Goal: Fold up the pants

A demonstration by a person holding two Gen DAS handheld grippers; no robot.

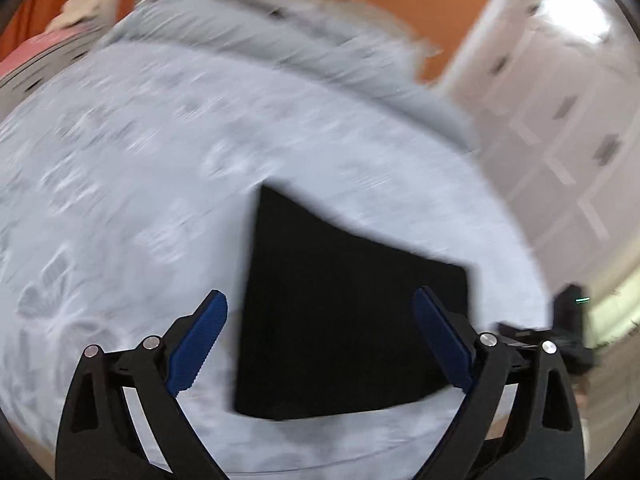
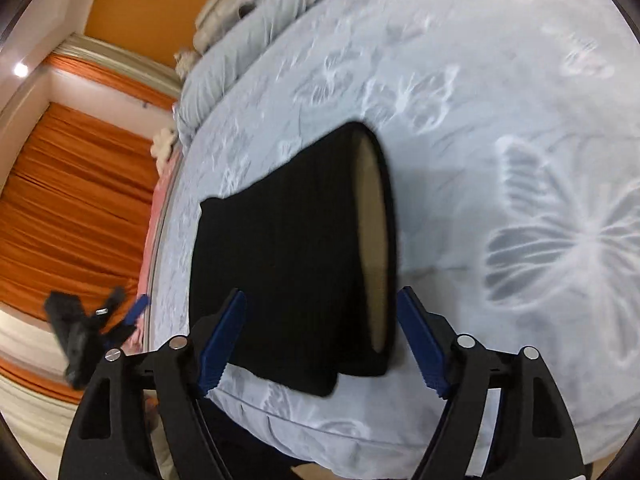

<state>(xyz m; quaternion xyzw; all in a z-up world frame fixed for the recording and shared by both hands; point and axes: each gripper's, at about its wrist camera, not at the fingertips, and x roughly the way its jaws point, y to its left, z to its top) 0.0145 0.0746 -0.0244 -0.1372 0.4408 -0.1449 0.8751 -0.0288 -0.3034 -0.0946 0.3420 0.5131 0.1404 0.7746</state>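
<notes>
Black pants (image 1: pixel 340 312) lie folded into a compact block on the pale blue bedspread (image 1: pixel 140 184), near the bed's front edge. In the right wrist view the pants (image 2: pixel 288 264) show a tan inner waistband lining (image 2: pixel 374 240) at their right side. My left gripper (image 1: pixel 320 316) is open and empty, held above the pants. My right gripper (image 2: pixel 322 312) is open and empty, its jaws wide apart above the near end of the pants. The left gripper (image 2: pixel 86 332) shows blurred at the left of the right wrist view, and the right gripper (image 1: pixel 568 328) at the right edge of the left wrist view.
The bedspread (image 2: pixel 500 140) has a white butterfly pattern. Pillows (image 1: pixel 256 8) lie at the bed's head against an orange wall. Orange curtains (image 2: pixel 72 200) hang left of the bed. White wardrobe doors (image 1: pixel 560 120) stand to the right.
</notes>
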